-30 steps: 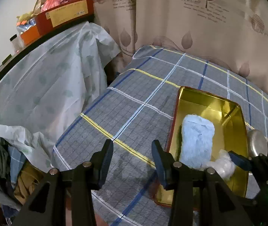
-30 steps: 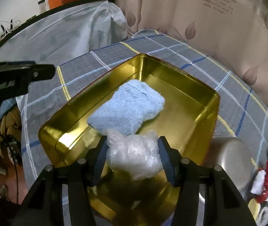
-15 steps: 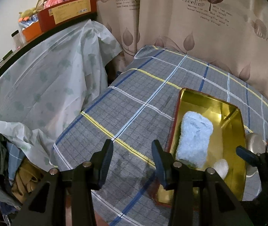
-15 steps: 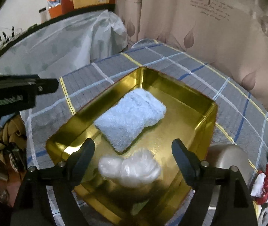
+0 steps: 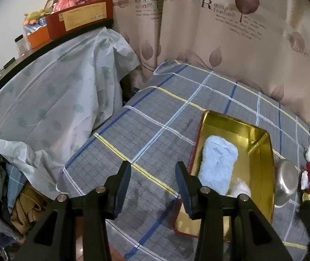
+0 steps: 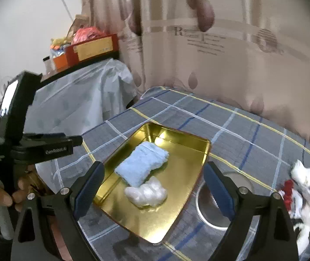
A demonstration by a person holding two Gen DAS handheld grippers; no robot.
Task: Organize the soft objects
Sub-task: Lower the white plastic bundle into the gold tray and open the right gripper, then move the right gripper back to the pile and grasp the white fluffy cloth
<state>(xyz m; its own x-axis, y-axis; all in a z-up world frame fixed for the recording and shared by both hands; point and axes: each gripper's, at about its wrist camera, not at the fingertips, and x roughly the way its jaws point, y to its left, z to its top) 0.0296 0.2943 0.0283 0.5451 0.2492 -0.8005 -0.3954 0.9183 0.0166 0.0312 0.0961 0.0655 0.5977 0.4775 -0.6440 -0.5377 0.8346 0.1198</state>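
Right gripper (image 6: 153, 188) lifted clear, fingers just spread wide, empty; plastic wad (image 6: 146, 193) left in gold tray (image 6: 200, 152) beside blue towel (image 6: 141, 165).
Left gripper (image 5: 152, 187) half-spread, empty; next pick probably white-and-red soft toy (image 6: 300, 193) lying outside on surface (image 6: 253, 130).

The left wrist view looks down steeply along its own fingers from the near left edge of the checked tablecloth (image 5: 155, 117), facing the far curtain (image 5: 242, 43), with the gold tray (image 5: 261, 167) low on its right. The right wrist view sits higher and further right, looking less steeply across the same cloth with the tray near its centre and the left gripper (image 6: 76, 140) at its left edge. Both share the tray, the blue towel (image 6: 143, 165), the white plastic bundle (image 6: 147, 194), the steel bowl (image 5: 285, 182), the curtain and the covered shelf (image 5: 56, 91) at far left.
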